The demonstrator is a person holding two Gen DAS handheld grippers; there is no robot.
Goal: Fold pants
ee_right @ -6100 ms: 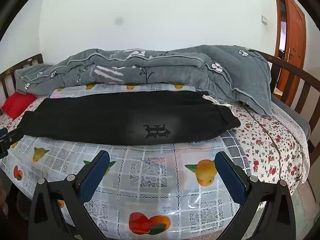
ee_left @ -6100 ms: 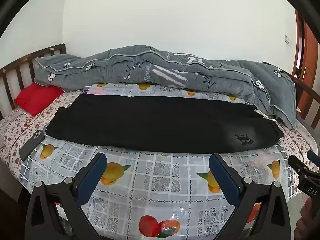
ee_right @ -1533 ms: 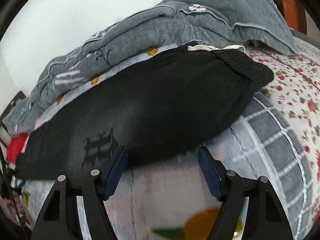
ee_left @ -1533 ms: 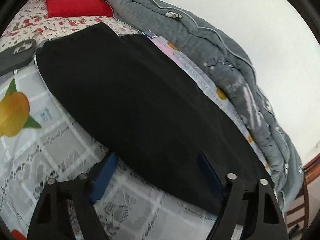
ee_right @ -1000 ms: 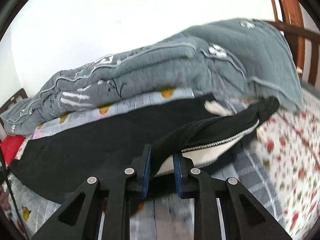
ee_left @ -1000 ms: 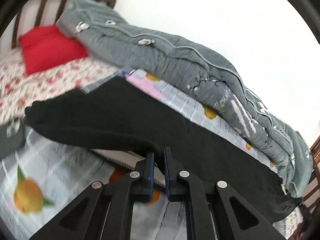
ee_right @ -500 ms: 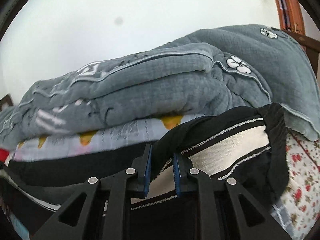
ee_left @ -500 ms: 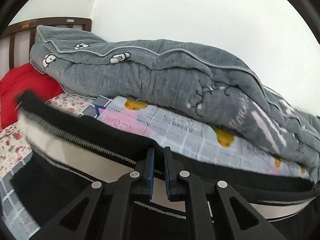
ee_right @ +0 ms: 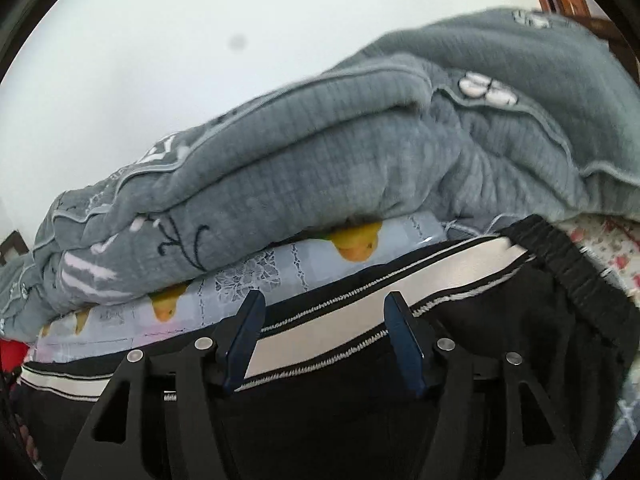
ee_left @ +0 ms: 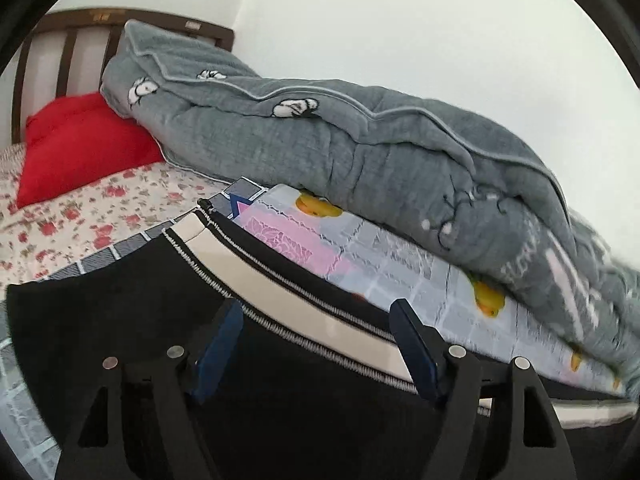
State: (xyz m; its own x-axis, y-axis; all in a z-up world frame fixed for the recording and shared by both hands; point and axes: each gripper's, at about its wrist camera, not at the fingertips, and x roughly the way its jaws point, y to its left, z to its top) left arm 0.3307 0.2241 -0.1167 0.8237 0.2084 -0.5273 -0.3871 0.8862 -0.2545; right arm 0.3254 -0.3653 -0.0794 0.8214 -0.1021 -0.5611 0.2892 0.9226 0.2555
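The black pants (ee_left: 120, 320) lie lengthwise on the bed, folded over so a cream side stripe (ee_left: 320, 320) edged with white stitching faces up along the far edge. My left gripper (ee_left: 316, 344) is open just above the stripe near the leg end. In the right wrist view the pants (ee_right: 520, 320) show their elastic waistband (ee_right: 568, 264) at the right. My right gripper (ee_right: 324, 336) is open over the stripe (ee_right: 360, 320) near the waist end. Neither gripper holds cloth.
A bunched grey quilt (ee_left: 360, 152) lies along the far side of the bed, right behind the pants; it also shows in the right wrist view (ee_right: 360, 152). A red pillow (ee_left: 80, 144) sits by the wooden headboard (ee_left: 68, 40). A fruit-print sheet (ee_left: 380, 264) covers the floral mattress (ee_left: 60, 220).
Both grippers had shut on the near edge of the pants and carried it toward the quilt. Now both have opened and let go, leaving the stripe lying flat on top.
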